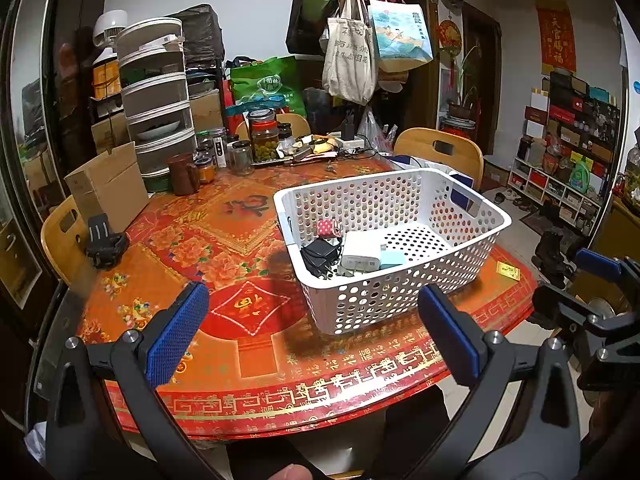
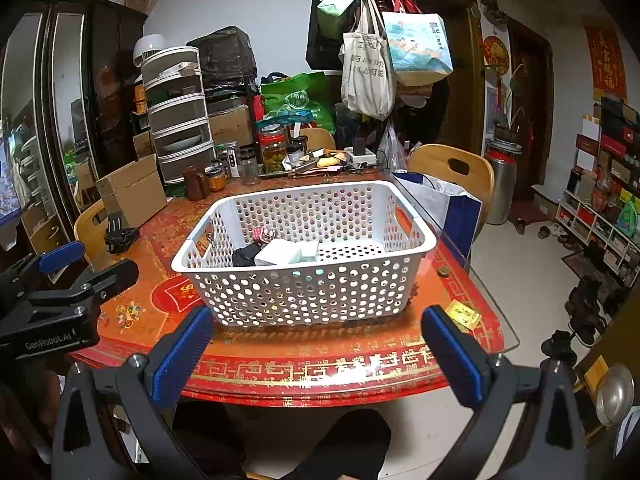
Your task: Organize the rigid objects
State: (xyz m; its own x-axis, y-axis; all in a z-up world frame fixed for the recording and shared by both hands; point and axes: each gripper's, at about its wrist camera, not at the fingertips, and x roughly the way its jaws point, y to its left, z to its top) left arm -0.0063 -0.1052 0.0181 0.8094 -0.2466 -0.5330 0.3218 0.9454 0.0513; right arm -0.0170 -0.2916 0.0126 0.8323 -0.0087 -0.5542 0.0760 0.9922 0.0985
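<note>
A white perforated basket [image 1: 472, 268] [image 2: 304, 296] stands on the red patterned table [image 1: 240, 344] [image 2: 320, 360]. Inside lie a black charger [image 1: 318, 258], a white power adapter [image 1: 362, 250] [image 2: 278, 254], a pale blue block [image 1: 392, 260] and a small pink patterned item [image 1: 328, 227] [image 2: 264, 234]. My left gripper [image 1: 314, 328] is open and empty, held near the table's front edge, short of the basket. My right gripper [image 2: 318, 354] is open and empty, in front of the basket. The right gripper also shows at the right edge of the left wrist view [image 1: 592, 300]; the left gripper shows at the left of the right wrist view [image 2: 60, 292].
A black clip stand [image 1: 105, 242] [image 2: 120, 232] and a cardboard box [image 1: 108, 188] sit at the table's left. Jars [image 1: 264, 136], a brown mug [image 1: 182, 174] and stacked drawers [image 1: 158, 96] crowd the back. A yellow card [image 1: 508, 270] [image 2: 462, 314] lies right of the basket. Wooden chairs [image 1: 444, 152] surround the table.
</note>
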